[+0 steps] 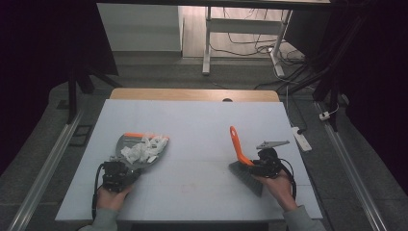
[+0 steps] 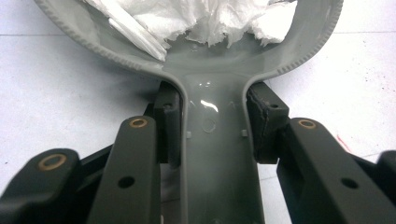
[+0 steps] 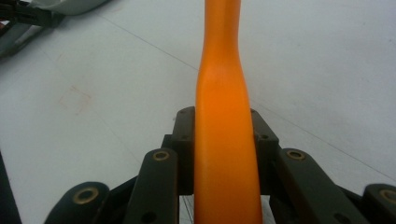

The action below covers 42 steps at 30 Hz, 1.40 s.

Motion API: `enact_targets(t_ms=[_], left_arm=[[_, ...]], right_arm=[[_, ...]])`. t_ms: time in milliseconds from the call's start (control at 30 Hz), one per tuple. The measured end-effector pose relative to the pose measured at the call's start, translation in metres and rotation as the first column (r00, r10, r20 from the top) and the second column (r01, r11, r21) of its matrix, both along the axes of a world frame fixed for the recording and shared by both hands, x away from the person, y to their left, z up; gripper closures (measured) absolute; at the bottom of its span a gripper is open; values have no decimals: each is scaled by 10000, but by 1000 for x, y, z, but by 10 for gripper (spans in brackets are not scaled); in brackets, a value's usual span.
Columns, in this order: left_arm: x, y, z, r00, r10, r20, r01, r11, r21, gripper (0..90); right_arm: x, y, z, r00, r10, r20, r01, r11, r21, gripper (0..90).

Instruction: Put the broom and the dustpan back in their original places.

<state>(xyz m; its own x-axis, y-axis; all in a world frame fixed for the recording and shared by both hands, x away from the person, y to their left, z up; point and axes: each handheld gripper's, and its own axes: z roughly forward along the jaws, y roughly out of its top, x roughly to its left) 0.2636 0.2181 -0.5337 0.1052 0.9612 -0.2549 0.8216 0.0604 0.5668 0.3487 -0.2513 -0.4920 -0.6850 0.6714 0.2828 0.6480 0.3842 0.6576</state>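
A grey dustpan (image 1: 139,147) with an orange front lip lies at the table's left, holding crumpled white paper scraps (image 1: 140,150). My left gripper (image 1: 117,172) is shut on the dustpan's grey handle (image 2: 215,140), its pads (image 2: 169,123) pressed to both sides. The white paper (image 2: 205,21) fills the pan just ahead of the jaws. At the table's right, my right gripper (image 1: 263,162) is shut on the orange handle (image 3: 224,140) of a small brush (image 1: 239,154). Its grey bristle head (image 1: 246,176) rests on the table while the handle points up and away.
The white table top (image 1: 197,125) has open room between the two tools, with a faint reddish mark (image 3: 74,100) near the middle front. A wooden strip (image 1: 192,94) runs along the far edge. Desk legs and cables stand on the floor beyond.
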Motion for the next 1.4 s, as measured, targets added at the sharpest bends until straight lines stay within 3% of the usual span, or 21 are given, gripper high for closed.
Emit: enact_targets(t_ms=[433, 667, 833, 1133, 1233, 1400], left_arm=[[1, -4, 1, 9999, -83, 57, 84, 9999, -113, 553], [0, -5, 2, 9997, -188, 136, 192, 9994, -305, 493], [-1, -2, 3, 9995, -146, 273, 157, 9990, -426, 440], [-9, 1, 8, 9974, -304, 653, 332, 9986, -414, 258], [-13, 3, 9, 9965, -345, 758, 380, 9983, -450, 235], [-18, 7, 13, 9939, -439, 1008, 489, 9977, -472, 223]], right_arm=[[15, -9, -7, 9989, -344, -331, 343, 9994, -48, 691], [23, -13, -10, 9994, -154, -299, 148, 9997, -204, 649], [26, -13, -12, 9996, -208, -204, 195, 9978, -632, 565], [29, -13, -17, 9986, -493, -176, 467, 9907, -1281, 441], [28, -12, -17, 9977, -681, 30, 677, 9856, -1546, 405], [28, -13, -16, 9961, -862, 181, 880, 9834, -1588, 390]])
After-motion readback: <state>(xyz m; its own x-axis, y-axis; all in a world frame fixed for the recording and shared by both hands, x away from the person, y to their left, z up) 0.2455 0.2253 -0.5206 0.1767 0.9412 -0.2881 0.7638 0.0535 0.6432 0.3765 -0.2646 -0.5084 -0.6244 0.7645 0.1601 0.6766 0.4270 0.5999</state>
